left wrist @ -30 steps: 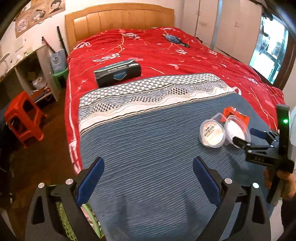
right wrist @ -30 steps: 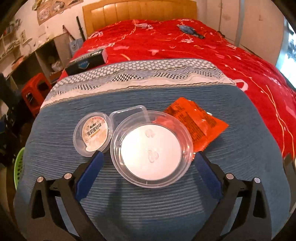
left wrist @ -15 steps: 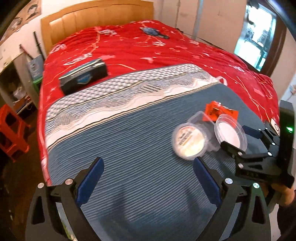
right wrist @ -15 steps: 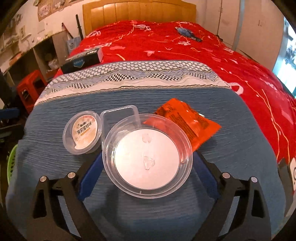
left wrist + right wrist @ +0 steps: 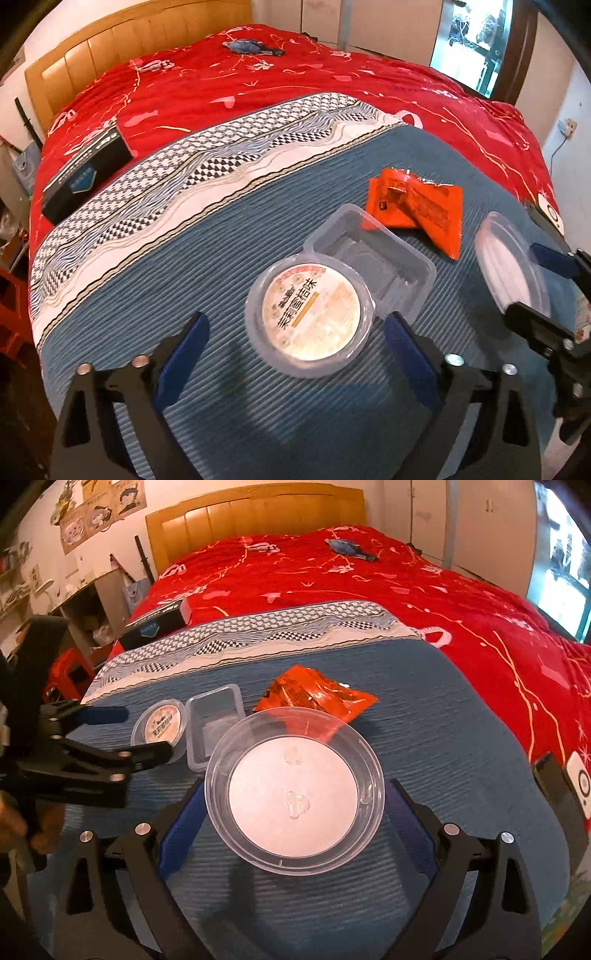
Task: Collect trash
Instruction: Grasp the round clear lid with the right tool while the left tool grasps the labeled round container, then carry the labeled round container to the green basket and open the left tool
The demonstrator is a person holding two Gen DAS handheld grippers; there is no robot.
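A round tub with a printed lid (image 5: 310, 314) lies on the blue blanket (image 5: 166, 288), against a clear rectangular tray (image 5: 369, 251). My left gripper (image 5: 295, 354) straddles the tub with its jaws closing; the pads stand a little off its rim. An orange wrapper (image 5: 417, 210) lies behind the tray. My right gripper (image 5: 295, 794) is shut on a clear round dish (image 5: 295, 794), holding it by its rim just above the blanket. The left wrist view shows that dish (image 5: 506, 266) tilted in the right gripper (image 5: 535, 288). In the right wrist view the left gripper (image 5: 144, 733) hovers over the tub (image 5: 160, 729).
A black box (image 5: 85, 173) rests on the red bedcover, and a small blue object (image 5: 251, 46) lies near the wooden headboard. A phone (image 5: 565, 786) sits at the blanket's right edge. A red stool (image 5: 62, 675) and shelves stand left of the bed.
My left gripper swept right and down until the tub sat between its fingers, and its jaws narrowed. My right gripper closed on the clear dish and drew it off the tray and wrapper.
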